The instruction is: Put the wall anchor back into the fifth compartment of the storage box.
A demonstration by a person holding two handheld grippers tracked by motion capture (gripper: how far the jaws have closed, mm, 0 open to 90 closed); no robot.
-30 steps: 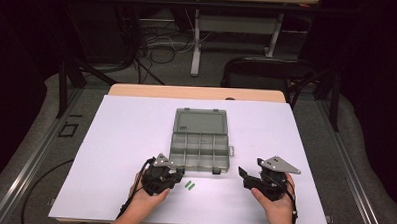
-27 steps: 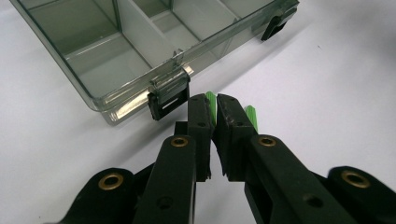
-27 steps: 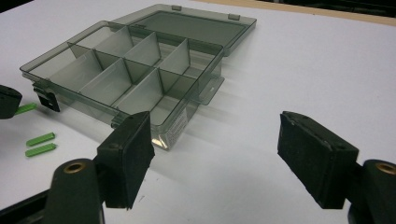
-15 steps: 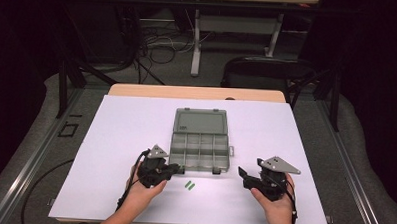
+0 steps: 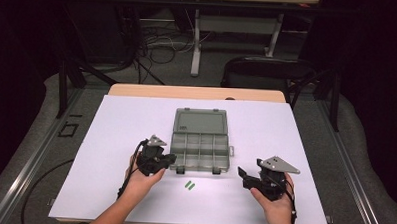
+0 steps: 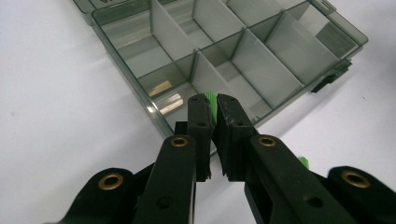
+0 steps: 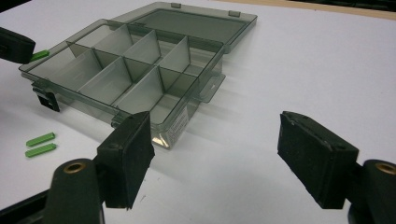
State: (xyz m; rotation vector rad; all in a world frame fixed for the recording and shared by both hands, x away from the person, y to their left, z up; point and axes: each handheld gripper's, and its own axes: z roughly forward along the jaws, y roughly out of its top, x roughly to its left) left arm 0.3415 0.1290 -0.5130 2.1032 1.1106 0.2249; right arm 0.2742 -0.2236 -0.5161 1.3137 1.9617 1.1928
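A smoky-grey plastic organizer box (image 5: 228,152) lies open mid-table, its compartments empty and its lid flat behind. My left gripper (image 5: 167,160) hovers at the box's front-left corner, shut on a small green stick (image 6: 210,97) that pokes up between the pads just above the box's near wall (image 6: 159,119). Two more green sticks (image 5: 189,184) lie side by side on the white table in front of the box, and the right gripper view shows them too (image 7: 41,144). My right gripper (image 5: 244,176) rests to the right of them, open, with nothing between its pads (image 7: 126,158).
A white sheet (image 5: 111,119) covers the table, with bare room left and right of the box. The box's front latches (image 7: 46,100) stick out toward me. A dark chair (image 5: 268,69) and cables stand beyond the far edge.
My left gripper has lifted and moved away from the person, up to the box's front-left corner, with the green stick held. The right gripper has stayed put.
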